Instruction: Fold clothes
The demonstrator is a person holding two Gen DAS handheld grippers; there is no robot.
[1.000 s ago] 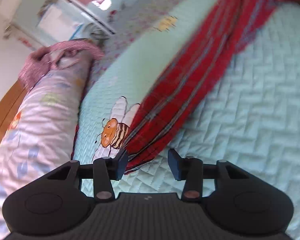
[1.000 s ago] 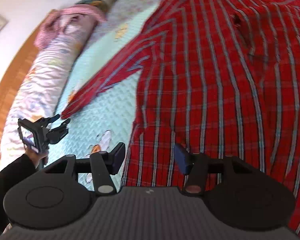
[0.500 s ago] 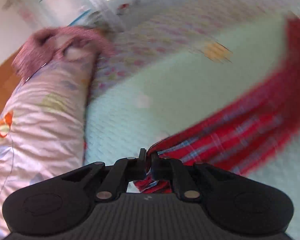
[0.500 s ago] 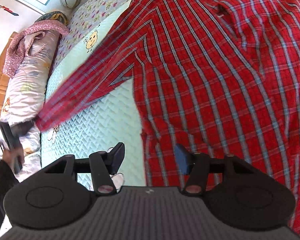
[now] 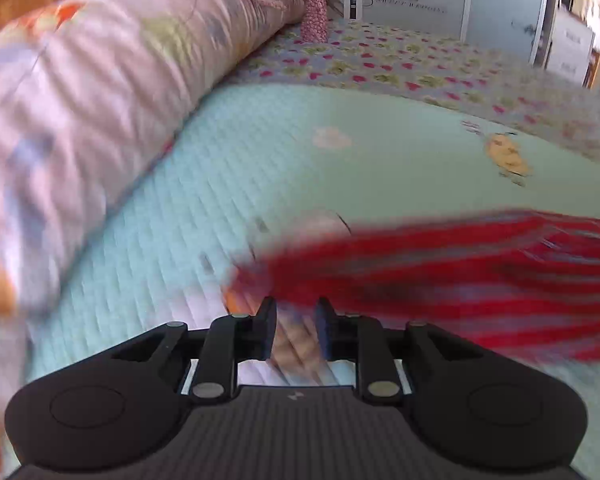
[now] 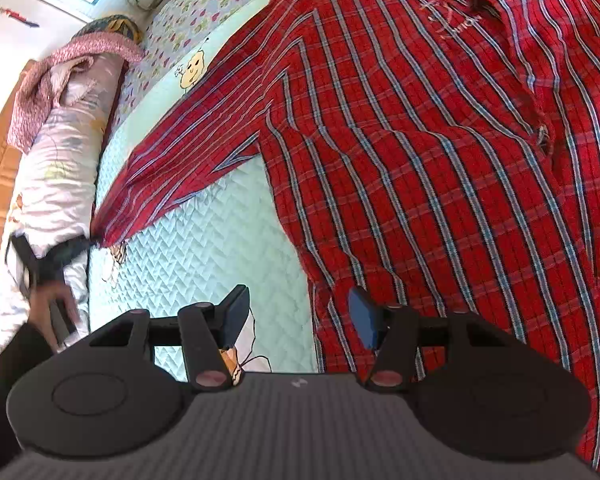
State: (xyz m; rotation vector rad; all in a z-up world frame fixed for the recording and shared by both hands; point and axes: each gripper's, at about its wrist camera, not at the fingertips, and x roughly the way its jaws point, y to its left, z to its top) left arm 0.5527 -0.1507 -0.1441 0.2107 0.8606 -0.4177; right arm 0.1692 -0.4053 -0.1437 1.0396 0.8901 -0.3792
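My left gripper (image 5: 296, 330) fingers have just parted off the sleeve cuff (image 6: 110, 228), nothing between them, leaving the sleeve stretched flat. My right gripper (image 6: 300, 320) hangs open at the shirt (image 6: 440, 160) hem, on the quilt (image 6: 204, 248).

Garment: a red plaid shirt (image 6: 440, 168) with blue and white stripes, long-sleeved.
Pose: I see it spread flat and open, lightly wrinkled.
Place: it lies on the mint quilted bed (image 6: 204, 264), filling the right side of my right view.
Sleeve: one sleeve (image 6: 180, 168) stretches out straight to the left, away from the body.
Cuff: its end lies just ahead of my left view, too blurred to say more.
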